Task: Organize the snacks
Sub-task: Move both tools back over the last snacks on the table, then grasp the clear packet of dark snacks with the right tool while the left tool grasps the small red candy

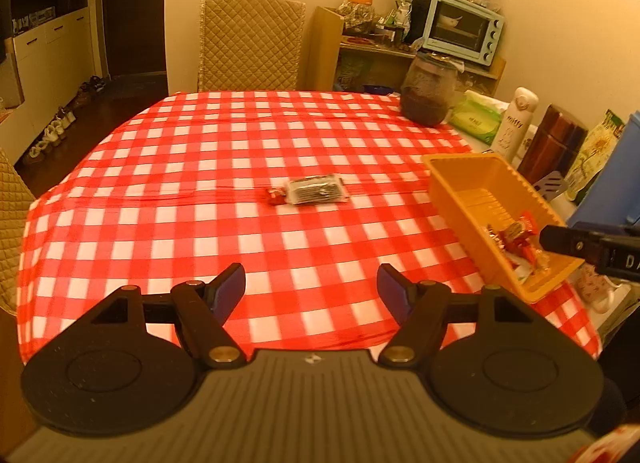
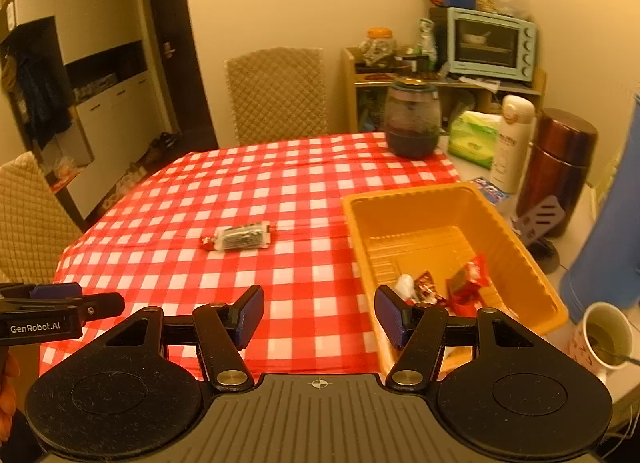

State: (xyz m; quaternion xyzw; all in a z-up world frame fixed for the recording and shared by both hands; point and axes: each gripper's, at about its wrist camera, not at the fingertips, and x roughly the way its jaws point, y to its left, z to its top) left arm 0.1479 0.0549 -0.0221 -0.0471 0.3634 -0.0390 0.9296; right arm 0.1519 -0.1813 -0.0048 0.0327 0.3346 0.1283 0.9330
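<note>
Here the left gripper (image 1: 311, 290) and right gripper (image 2: 319, 317) are both hovering with jaws apart, carrying nothing. Ahead of both, a flat packet (image 1: 316, 191) is lying beside a small red candy (image 1: 275, 195); it is looking light, crinkly and slippery, best pinched across its short width. Right of them, the orange bin (image 2: 404, 199) is already holding wrapped sweets.

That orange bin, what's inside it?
The orange bin holds a few wrapped snacks, mostly red, piled at its near end. The right tongs cover the nearest corner.

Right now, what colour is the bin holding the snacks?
Orange-yellow. The bin shows best in the right wrist view.
</note>
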